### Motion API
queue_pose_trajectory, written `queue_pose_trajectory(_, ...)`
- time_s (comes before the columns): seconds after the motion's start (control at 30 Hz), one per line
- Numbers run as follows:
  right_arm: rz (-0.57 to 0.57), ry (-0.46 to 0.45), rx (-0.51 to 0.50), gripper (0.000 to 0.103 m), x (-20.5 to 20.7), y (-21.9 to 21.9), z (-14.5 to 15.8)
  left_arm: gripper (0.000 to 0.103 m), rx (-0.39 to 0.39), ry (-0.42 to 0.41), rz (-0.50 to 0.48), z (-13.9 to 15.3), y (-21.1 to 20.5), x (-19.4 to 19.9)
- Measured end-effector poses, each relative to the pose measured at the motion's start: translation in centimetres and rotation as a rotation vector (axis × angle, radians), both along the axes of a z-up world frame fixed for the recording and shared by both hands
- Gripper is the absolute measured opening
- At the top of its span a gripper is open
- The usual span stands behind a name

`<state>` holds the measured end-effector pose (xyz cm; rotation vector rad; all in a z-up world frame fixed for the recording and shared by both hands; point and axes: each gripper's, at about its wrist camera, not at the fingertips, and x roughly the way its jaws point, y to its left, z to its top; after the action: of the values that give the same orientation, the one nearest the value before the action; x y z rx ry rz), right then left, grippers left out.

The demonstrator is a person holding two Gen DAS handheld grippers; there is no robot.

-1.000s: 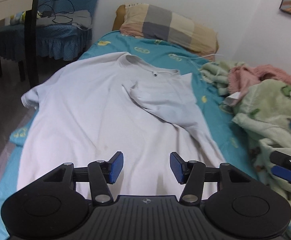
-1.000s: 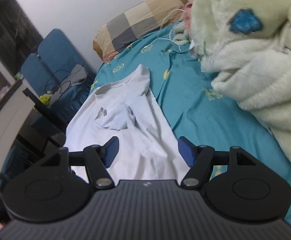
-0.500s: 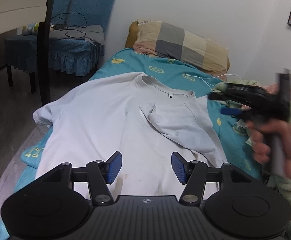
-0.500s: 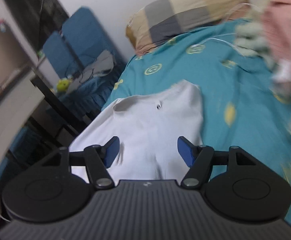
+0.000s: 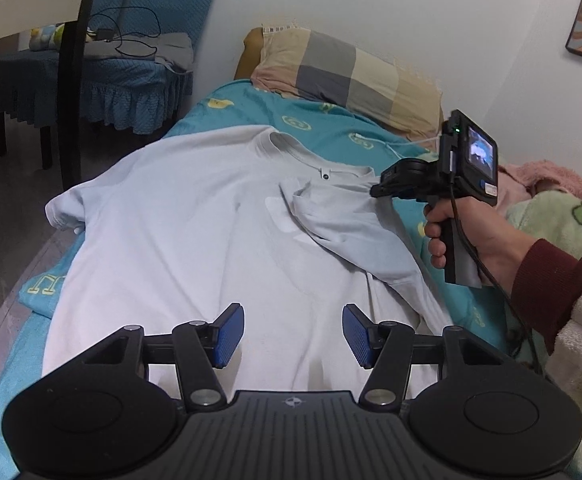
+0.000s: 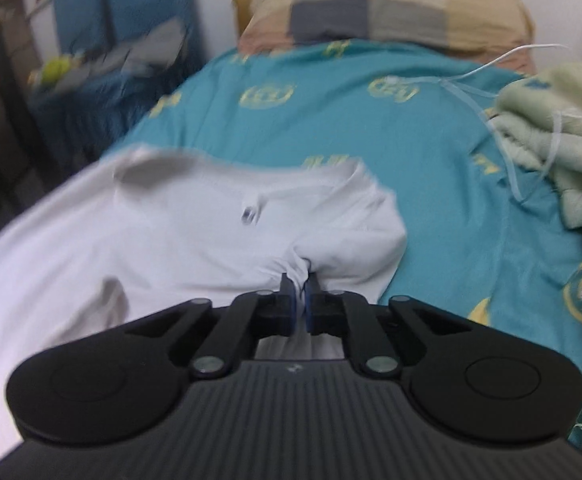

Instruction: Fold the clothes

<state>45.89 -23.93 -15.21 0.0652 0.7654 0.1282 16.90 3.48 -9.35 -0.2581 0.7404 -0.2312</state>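
The pale T-shirt (image 5: 195, 248) lies spread on the bed (image 5: 323, 120), collar toward the pillow (image 5: 351, 72), one sleeve flopped over onto its chest. Your right tongs (image 6: 299, 300) are pinched tight on a bunch of shirt fabric near that folded shoulder; from the left view, your right hand (image 5: 463, 232) grips the handle beside the collar. Your left tongs (image 5: 293, 336) hang wide apart over the hem, holding nothing. A green blanket (image 5: 563, 220) is heaped to the right.
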Motion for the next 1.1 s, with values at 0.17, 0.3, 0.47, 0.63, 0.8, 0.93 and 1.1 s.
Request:
queue_pose_trajectory(0.17,-0.102,-0.081,0.037,0.006,1.5,-2.1,1.9,0.057,0.010,-0.012,0.027,0.7,0.4,-0.1)
queue_pose_trajectory(0.3,-0.147,-0.066,0.065,0.006,3.9,-3.6,1.1,0.057,0.029,0.006,0.031,0.1,0.1,0.7)
queue_pose_trajectory(0.47,-0.153,-0.050,0.098,0.009,4.0,-4.1,-1.1,0.057,0.024,0.041,0.030,-0.9,-0.2,1.7)
queue_pose_trajectory(0.63,-0.177,-0.037,0.216,0.022,1.6,-5.1,0.5,0.057,0.028,0.034,0.007,-0.7,-0.6,1.3)
queue_pose_trajectory(0.8,-0.158,-0.089,0.289,0.051,-7.2,-5.2,5.1,0.057,0.023,0.010,-0.032,0.3,-1.3,-1.0)
queue_pose_trajectory(0.93,-0.156,-0.097,0.320,0.052,-17.7,-5.0,8.6,0.057,0.019,-0.009,-0.064,1.2,-2.0,-2.9)
queue_pose_trajectory(1.1,-0.174,-0.089,0.369,0.054,-31.8,-5.1,11.1,0.057,0.006,-0.020,-0.102,2.1,-2.7,-5.6)
